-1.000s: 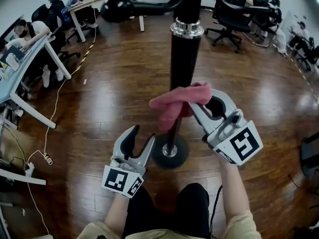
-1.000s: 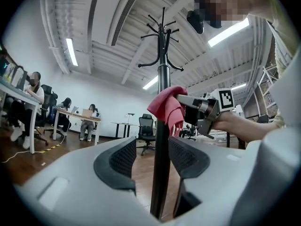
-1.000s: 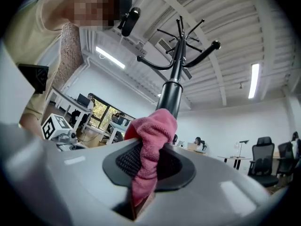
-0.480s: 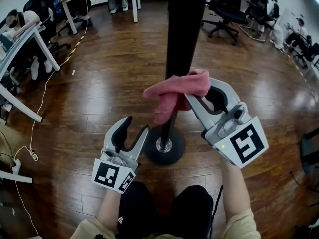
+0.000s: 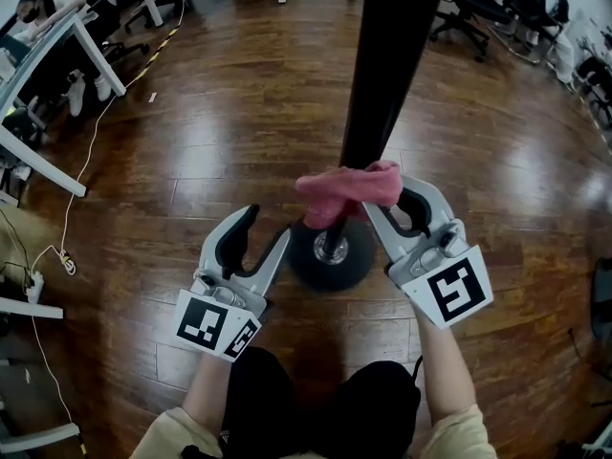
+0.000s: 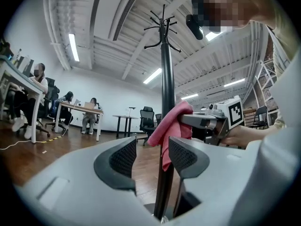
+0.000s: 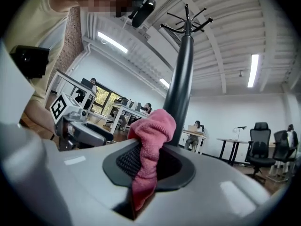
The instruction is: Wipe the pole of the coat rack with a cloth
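Note:
The coat rack's black pole (image 5: 382,75) rises from a round black base (image 5: 330,253) on the wood floor. A pink cloth (image 5: 349,191) is pressed against the pole low down, just above the base. My right gripper (image 5: 387,204) is shut on the pink cloth (image 7: 149,147), with the pole (image 7: 182,86) right behind it. My left gripper (image 5: 260,237) stands open left of the base, nothing between its fingers; through its jaws I see the pole (image 6: 168,107) and the cloth (image 6: 173,131).
White desks (image 5: 43,60) with seated people and black office chairs (image 5: 478,8) stand at the far left and far right. A white cable (image 5: 86,180) runs over the floor on the left. The person's dark trousers (image 5: 320,404) are just below the base.
The right gripper has slid the pink cloth down the pole toward the base. The head view has tilted lower. The left gripper has stayed open beside the base.

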